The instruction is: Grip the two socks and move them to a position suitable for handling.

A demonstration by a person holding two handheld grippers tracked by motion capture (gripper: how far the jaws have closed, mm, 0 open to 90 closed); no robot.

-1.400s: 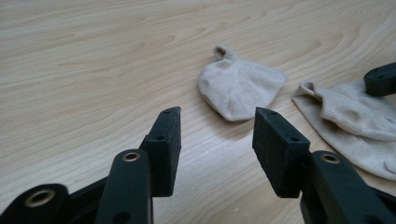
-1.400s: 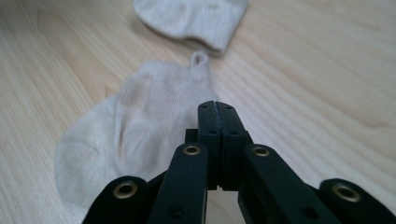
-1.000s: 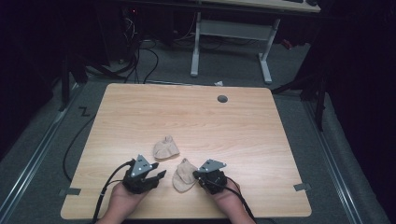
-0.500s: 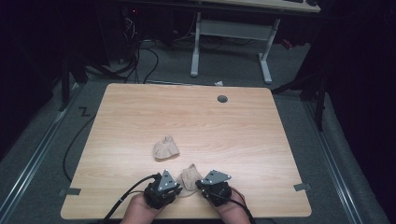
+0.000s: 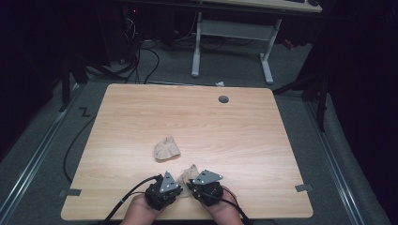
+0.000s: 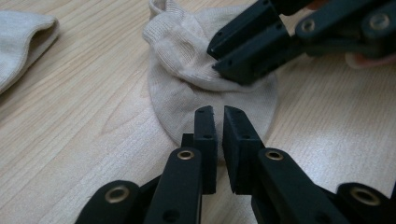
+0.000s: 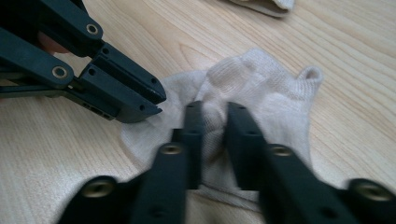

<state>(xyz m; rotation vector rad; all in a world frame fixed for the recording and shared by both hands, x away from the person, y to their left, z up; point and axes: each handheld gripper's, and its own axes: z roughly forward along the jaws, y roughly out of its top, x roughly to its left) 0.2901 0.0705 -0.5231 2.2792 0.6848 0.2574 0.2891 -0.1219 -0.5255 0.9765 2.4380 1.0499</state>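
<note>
**Two grippers on one sock**

The beige sock point(image 5: 188, 172) lies at the wooden table's point(image 5: 234, 136) near edge; the left gripper point(image 6: 218, 119), jaws just closing, pinches its edge; the right gripper point(image 7: 215, 114), jaws easing apart, straddles a bunched fold; a second sock point(image 5: 166, 148) lies nearby; dark room, grey carpet point(image 5: 42, 140).

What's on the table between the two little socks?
Nothing. In the high view, only bare wood of the table lies between the far sock and the near sock at the grippers.
</note>
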